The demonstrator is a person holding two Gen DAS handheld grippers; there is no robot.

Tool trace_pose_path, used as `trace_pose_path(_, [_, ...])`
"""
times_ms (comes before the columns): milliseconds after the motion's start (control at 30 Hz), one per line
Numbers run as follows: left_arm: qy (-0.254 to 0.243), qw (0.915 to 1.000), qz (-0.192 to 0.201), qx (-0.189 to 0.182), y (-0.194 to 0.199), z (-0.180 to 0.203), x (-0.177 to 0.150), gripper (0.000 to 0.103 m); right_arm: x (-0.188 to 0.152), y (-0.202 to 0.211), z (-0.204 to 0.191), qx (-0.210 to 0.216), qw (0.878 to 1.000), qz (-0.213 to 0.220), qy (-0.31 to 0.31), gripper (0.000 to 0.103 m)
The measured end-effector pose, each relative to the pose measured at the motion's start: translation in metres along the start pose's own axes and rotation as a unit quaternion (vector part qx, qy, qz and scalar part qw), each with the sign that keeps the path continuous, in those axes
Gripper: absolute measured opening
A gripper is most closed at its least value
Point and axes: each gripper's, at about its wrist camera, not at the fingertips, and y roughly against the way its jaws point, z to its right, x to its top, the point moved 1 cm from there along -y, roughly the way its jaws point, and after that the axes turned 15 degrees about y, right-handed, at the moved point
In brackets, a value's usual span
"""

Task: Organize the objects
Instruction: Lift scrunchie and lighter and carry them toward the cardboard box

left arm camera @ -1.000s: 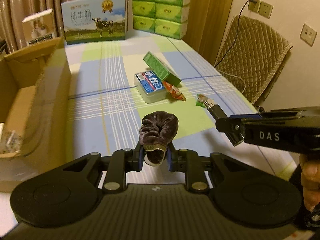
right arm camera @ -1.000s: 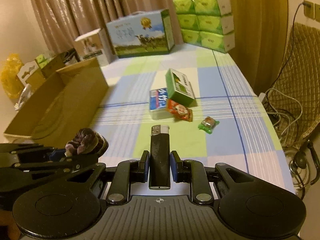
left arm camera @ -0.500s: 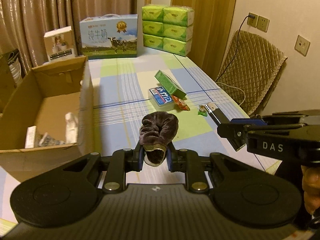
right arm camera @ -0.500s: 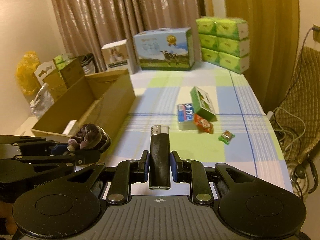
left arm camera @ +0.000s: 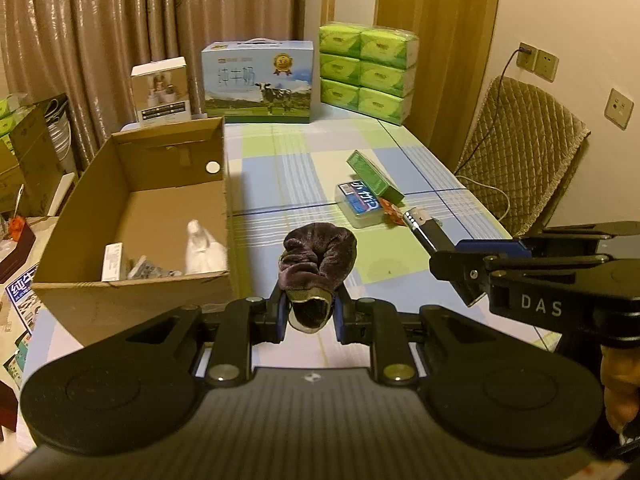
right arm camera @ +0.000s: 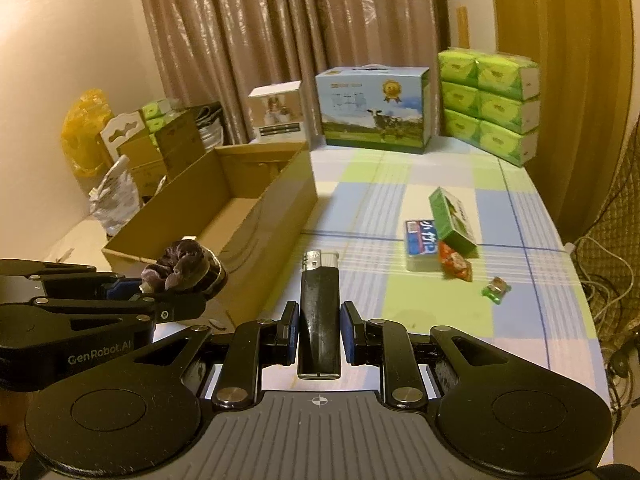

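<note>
Now both grippers hold their loads above the table: the left gripper [left arm camera: 308, 312] clamps a purple scrunchie [left arm camera: 318, 258], the right gripper [right arm camera: 319, 332] a black lighter [right arm camera: 319, 308] lengthwise; the cardboard box [left arm camera: 132, 200] lies left, nearer the left hand

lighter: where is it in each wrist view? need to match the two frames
Left wrist: the black lighter sits right of centre, seen from the side, clamped in the right gripper that reaches in from the right edge.
Right wrist: the lighter stands at centre bottom, silver top pointing away, between the pads.
Shared landmark: the cardboard box, on the left in both views.
</note>
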Motion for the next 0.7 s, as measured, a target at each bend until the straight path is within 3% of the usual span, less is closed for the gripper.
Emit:
trace_pose_path(267, [0.007, 0.9999, 0.005, 0.006, 0.009, -0.017, 0.003, 0.018, 0.009, -0.008, -0.014, 0.019, 1.000, 0.002, 0.008, 0.019])
trace_pose_path(700, [0.014, 0.9987, 0.027, 0.041, 0.023, -0.066, 0.036, 0.018, 0.052, -0.037, -0.048, 0.057, 0.997, 0.021, 0.039, 0.019])
